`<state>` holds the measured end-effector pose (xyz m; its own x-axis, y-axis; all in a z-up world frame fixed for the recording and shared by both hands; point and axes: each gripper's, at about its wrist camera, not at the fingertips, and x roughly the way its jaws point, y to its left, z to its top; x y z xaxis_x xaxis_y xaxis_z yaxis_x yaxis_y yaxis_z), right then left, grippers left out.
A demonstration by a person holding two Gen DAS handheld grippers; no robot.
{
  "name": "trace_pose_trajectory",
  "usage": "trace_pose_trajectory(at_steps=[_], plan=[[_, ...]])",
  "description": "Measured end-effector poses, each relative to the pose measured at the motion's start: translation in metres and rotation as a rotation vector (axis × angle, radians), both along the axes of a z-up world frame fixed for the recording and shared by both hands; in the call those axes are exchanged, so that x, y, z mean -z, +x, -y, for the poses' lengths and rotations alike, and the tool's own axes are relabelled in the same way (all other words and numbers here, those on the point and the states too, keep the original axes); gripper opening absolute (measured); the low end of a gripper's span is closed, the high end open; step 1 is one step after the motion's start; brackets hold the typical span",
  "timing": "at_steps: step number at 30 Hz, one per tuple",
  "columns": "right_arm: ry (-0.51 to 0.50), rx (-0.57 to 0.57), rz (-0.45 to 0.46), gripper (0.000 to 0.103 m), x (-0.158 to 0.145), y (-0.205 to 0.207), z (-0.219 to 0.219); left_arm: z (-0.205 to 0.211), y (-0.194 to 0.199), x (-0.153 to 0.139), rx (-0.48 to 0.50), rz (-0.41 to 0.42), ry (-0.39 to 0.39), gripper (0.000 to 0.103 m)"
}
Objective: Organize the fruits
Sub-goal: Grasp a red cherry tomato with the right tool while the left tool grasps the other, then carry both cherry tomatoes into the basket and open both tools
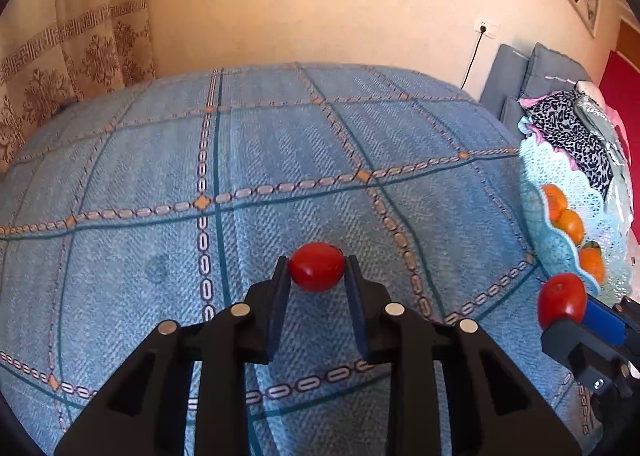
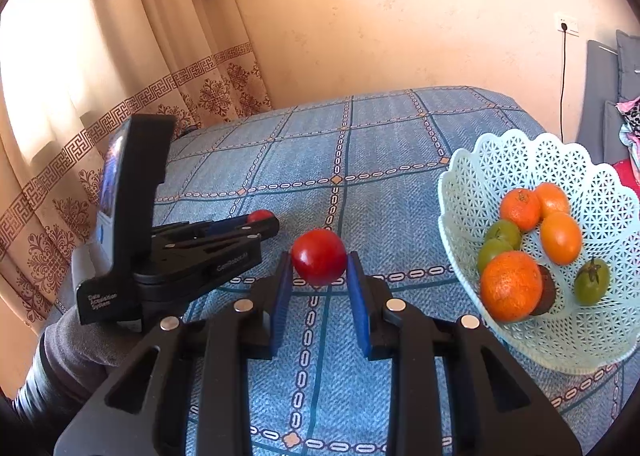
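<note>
My left gripper [image 1: 317, 264] is shut on a red tomato [image 1: 317, 267], held over the blue patterned cloth. My right gripper [image 2: 319, 260] is shut on another red tomato [image 2: 319, 256], also above the cloth. The right gripper with its tomato [image 1: 562, 302] shows at the right edge of the left wrist view, next to the pale green lattice basket [image 1: 560, 171]. In the right wrist view the basket [image 2: 472, 183] sits to the right and holds oranges [image 2: 510, 286] and green tomatoes [image 2: 592, 282]. The left gripper [image 2: 262, 220] shows at the left there.
The blue checked cloth [image 1: 280, 159] covers the table. A patterned curtain [image 2: 140, 67] hangs at the left and a plain wall behind. Grey cushions and folded clothes [image 1: 568, 123] lie beyond the basket on the right.
</note>
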<state>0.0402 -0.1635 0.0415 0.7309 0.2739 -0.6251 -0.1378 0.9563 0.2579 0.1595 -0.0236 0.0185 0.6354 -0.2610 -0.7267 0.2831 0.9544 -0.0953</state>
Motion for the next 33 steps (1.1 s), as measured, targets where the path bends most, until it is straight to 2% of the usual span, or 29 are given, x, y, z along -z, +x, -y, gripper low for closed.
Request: trace_pose_trajectory(at_steps=[13, 25, 33], plan=[[0.029, 0.112, 0.048, 0.028, -0.021, -0.031, 0.039, 0.013, -0.038, -0.047, 0.022, 0.123, -0.016, 0.028], [0.048, 0.293, 0.063, 0.028, -0.022, -0.067, 0.108, 0.049, -0.071, -0.068, 0.08, 0.16, -0.022, 0.028], [0.057, 0.348, 0.052, 0.028, -0.014, -0.079, 0.136, 0.084, -0.084, -0.071, 0.132, 0.165, 0.007, 0.028]])
